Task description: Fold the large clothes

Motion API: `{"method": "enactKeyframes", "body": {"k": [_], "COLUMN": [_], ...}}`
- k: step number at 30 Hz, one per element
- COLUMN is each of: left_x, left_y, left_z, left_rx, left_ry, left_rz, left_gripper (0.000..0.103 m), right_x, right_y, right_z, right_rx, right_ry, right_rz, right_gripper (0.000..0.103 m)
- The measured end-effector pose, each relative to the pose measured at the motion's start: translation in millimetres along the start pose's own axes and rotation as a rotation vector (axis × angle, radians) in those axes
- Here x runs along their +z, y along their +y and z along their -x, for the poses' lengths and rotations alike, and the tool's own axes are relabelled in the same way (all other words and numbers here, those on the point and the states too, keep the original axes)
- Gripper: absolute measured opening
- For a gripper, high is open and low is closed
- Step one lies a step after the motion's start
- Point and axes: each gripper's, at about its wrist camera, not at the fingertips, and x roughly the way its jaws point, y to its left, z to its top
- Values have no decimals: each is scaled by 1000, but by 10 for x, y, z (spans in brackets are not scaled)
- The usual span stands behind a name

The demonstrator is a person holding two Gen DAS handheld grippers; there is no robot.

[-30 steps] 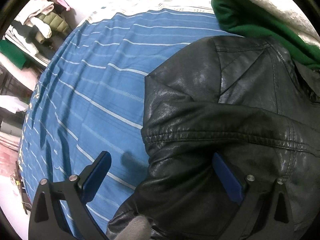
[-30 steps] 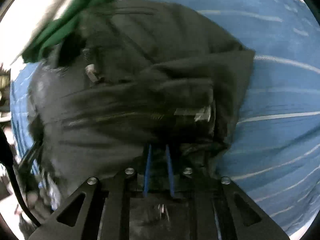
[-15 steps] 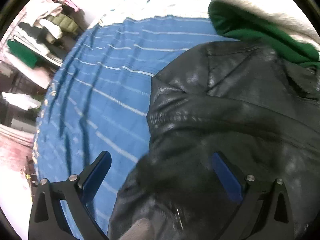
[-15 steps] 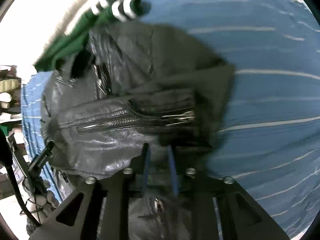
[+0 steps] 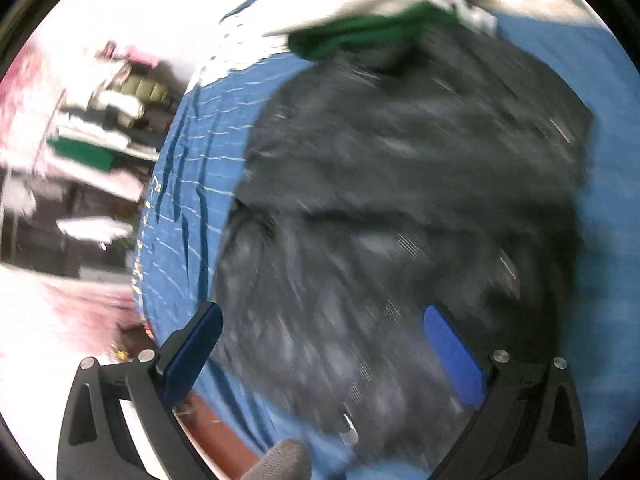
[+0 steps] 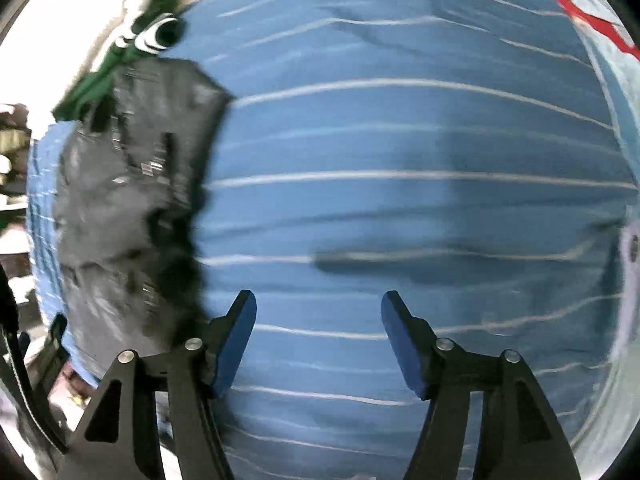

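Black leather jacket [image 5: 400, 200] laid bundled on blue striped bedsheet [image 6: 400, 160], beside green garment [image 5: 360, 36]; left gripper [image 5: 324, 356] spread wide, nothing held; right gripper [image 6: 318, 340] likewise; risk judged: stiff leather could spring open unpressed.

left gripper [image 5: 320, 344]: black plastic frame with triangular cut-outs, silver round screws at the joints
left fingers [image 5: 192, 350]: flat pads in deep blue, set on black arms
right gripper [image 6: 318, 340]: same black frame, four silver screws, triangular openings
right fingers [image 6: 402, 344]: blue pads, wedge-shaped
cable [image 6: 16, 368]: black, beside the right frame
glove [image 5: 280, 460]: grey knit fingertip (blurred)
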Motion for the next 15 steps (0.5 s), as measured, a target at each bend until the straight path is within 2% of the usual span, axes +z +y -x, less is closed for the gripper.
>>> {"method": "enactKeyframes", "body": {"k": [6,7,9,12,15], "left_x": [-578,-627,-691,-707,-647], "left_y": [-1056,-1183,-1424,-1584,-1608], "left_z": [367,369,294,41,-202], "left_rx": [25,44,130,211,244], "left_ry": [27,21,-4,19,64], "left_rz": [-205,-227,-264,-289,-254], "left_gripper": [103,103,103,103,103], "right_x": [-75,-60,-13,85,166], "right_y": [-667,-755,-900,-977,-970], "right_z": [64,75,94,95,99], "right_rx": [-57,-65,-71,-73,-65], "right_ry": [24,22,17,8,-2], "right_rz": [-30,-37,-51,-59,-59], "right_gripper": [67,67,67,67,67]}}
